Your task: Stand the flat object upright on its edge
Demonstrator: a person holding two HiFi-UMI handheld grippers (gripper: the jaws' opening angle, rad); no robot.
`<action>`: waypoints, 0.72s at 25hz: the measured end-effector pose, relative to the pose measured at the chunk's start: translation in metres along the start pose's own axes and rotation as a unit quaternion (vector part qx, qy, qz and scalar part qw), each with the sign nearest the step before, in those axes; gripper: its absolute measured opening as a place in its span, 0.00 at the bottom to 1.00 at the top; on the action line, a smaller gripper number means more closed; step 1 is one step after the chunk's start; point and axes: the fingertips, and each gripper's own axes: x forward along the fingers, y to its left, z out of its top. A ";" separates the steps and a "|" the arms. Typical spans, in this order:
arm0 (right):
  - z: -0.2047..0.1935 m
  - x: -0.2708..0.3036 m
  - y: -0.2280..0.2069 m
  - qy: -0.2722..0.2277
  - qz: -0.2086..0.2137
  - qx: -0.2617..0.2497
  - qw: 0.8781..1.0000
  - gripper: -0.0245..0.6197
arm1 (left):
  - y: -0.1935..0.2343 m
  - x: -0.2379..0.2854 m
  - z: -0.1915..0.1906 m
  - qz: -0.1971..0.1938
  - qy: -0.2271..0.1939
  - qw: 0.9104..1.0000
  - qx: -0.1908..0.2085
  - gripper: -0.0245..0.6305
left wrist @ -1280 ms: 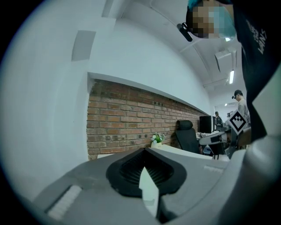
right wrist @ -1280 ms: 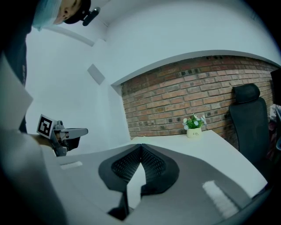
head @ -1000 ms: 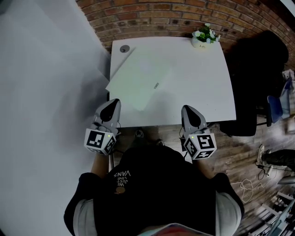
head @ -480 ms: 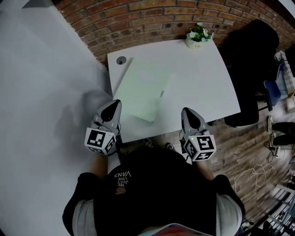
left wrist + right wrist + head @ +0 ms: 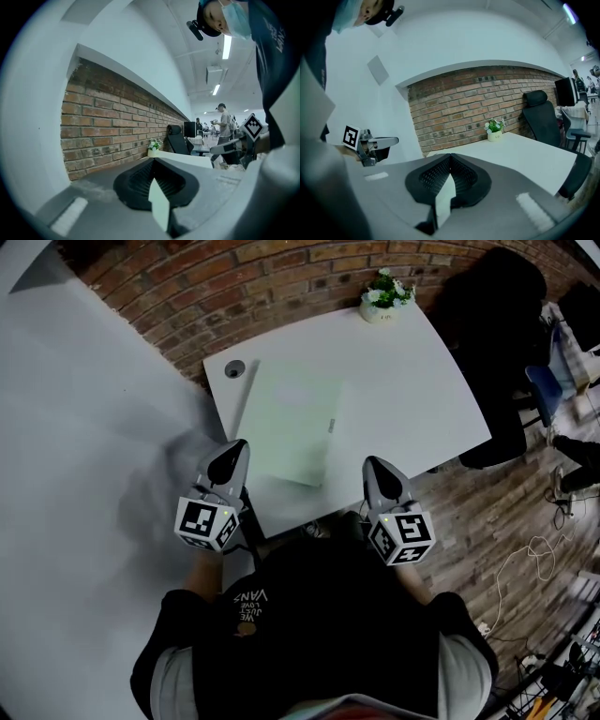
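A thin, pale green flat object (image 5: 289, 421) lies flat on the white table (image 5: 403, 381), on its left half near the front edge. My left gripper (image 5: 230, 456) hovers at the table's near left corner, shut and empty, just left of the object's near end. My right gripper (image 5: 374, 472) is at the front edge to the object's right, also shut with nothing in it. In the left gripper view the closed jaws (image 5: 153, 163) point along the brick wall. In the right gripper view the closed jaws (image 5: 450, 158) face the table top (image 5: 525, 154).
A small potted plant (image 5: 382, 294) stands at the table's far edge. A round cable grommet (image 5: 234, 370) sits in the far left corner. A black office chair (image 5: 497, 306) is beside the table's right side. A brick wall (image 5: 187, 287) runs behind, and cables (image 5: 525, 559) lie on the wooden floor.
The head view has swung, so the table and the flat object now appear turned and shifted left. Both grippers stay at the table's near edge, still shut and empty.
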 end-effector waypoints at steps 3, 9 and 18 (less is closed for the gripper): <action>-0.005 0.006 0.000 0.005 -0.004 0.006 1.000 0.04 | 0.005 0.004 -0.006 -0.001 0.005 1.000 0.000 0.04; -0.018 0.023 0.006 0.023 0.010 0.020 0.999 0.04 | 0.024 0.009 -0.021 0.005 0.027 1.000 0.012 0.04; -0.029 0.048 -0.001 0.050 0.016 0.018 0.998 0.04 | 0.041 0.031 -0.039 0.002 0.048 0.999 -0.002 0.04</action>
